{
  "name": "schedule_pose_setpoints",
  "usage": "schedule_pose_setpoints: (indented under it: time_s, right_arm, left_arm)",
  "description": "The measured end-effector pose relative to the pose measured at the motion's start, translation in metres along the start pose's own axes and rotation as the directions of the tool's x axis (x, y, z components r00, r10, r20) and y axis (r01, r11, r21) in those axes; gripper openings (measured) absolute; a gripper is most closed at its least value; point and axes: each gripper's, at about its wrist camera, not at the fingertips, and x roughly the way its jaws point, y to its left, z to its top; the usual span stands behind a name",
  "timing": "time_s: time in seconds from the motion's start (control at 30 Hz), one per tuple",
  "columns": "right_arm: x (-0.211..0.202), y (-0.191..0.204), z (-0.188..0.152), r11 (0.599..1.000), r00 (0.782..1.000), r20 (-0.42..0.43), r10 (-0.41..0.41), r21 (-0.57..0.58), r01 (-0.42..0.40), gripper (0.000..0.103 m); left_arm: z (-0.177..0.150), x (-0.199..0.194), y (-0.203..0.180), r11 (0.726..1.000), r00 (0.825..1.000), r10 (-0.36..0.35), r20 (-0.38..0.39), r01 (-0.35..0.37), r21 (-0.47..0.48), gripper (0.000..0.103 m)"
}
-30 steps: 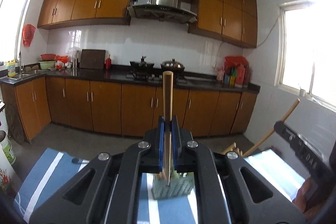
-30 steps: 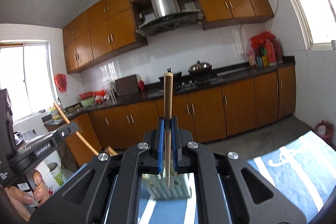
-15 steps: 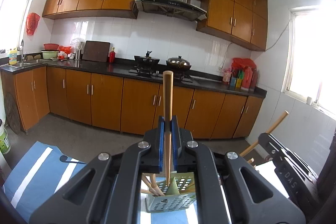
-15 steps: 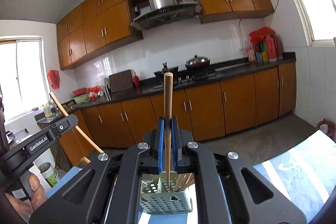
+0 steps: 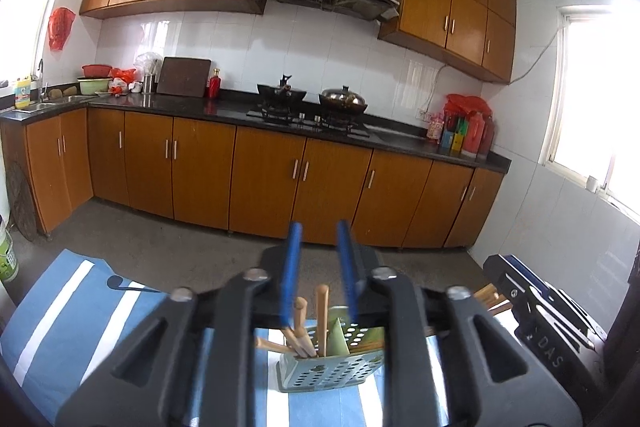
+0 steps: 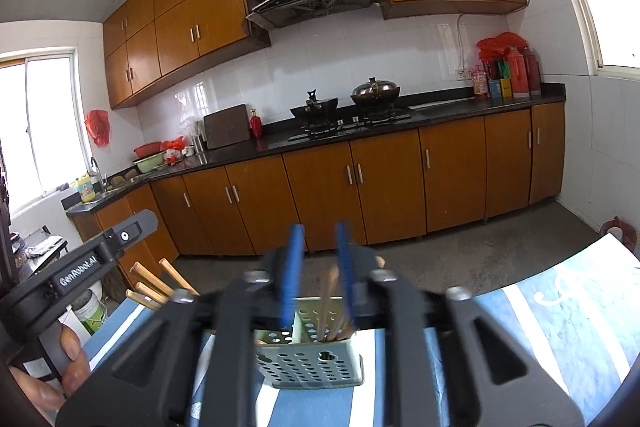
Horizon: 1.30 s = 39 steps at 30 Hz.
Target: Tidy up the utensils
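Left wrist view: left gripper has just been parting its blue jaws — nothing pinched, a chopstick standing loose below in the holder. Right gripper likewise just opened over the holder on the striped cloth.

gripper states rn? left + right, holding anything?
Left gripper: open, jaws just opened, holding nothing; chopstick stands free in holder.
Right gripper: open, jaws just opened, holding nothing.

Right tool just opening, chopsticks in perforated holder, striped cloth
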Motion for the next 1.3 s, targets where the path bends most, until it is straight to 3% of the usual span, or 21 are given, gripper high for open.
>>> schedule_pose_setpoints:
  time_s: [0.17,0.33,0.5,0.63,0.73,0.93,1.3]
  right_arm:
    - [-0.026,-0.002,0.005,1.000,0.999,0.045,-0.009,-0.013,0.010,0.037]
    - [-0.059,-0.007,0.001,1.000,0.997,0.073,-0.018,-0.009,0.019,0.049]
    - [-0.092,-0.006,-0.019,0.999,0.997,0.075,-0.023,-0.035,0.026,0.067]
    - [-0.113,0.001,-0.039,0.996,0.996,0.077,-0.034,-0.076,0.040,0.088]
    - [-0.130,0.009,-0.054,0.992,0.993,0.106,-0.053,-0.111,0.064,0.101]
    - [-0.156,0.026,-0.083,0.972,0.984,0.142,-0.103,-0.194,0.129,0.101]
    - [-0.168,0.028,-0.136,0.965,0.990,0.030,-0.140,-0.218,0.143,0.101]
  left_arm:
    - [0.008,-0.028,0.005,1.000,0.999,-0.002,0.041,0.002,-0.006,0.040]
    - [0.000,-0.069,0.016,1.000,0.998,0.000,0.067,-0.001,0.005,0.065]
    - [-0.026,-0.111,0.031,0.999,0.998,0.020,0.062,-0.022,0.037,0.086]
    - [-0.055,-0.140,0.040,0.997,0.998,0.042,0.052,-0.045,0.059,0.099]
    - [-0.076,-0.158,0.042,0.993,0.996,0.070,0.055,-0.075,0.094,0.099]
    - [-0.113,-0.187,0.038,0.977,0.989,0.130,0.070,-0.140,0.160,0.099]
    - [-0.162,-0.207,0.039,0.975,0.989,0.143,0.028,-0.146,0.166,0.099]
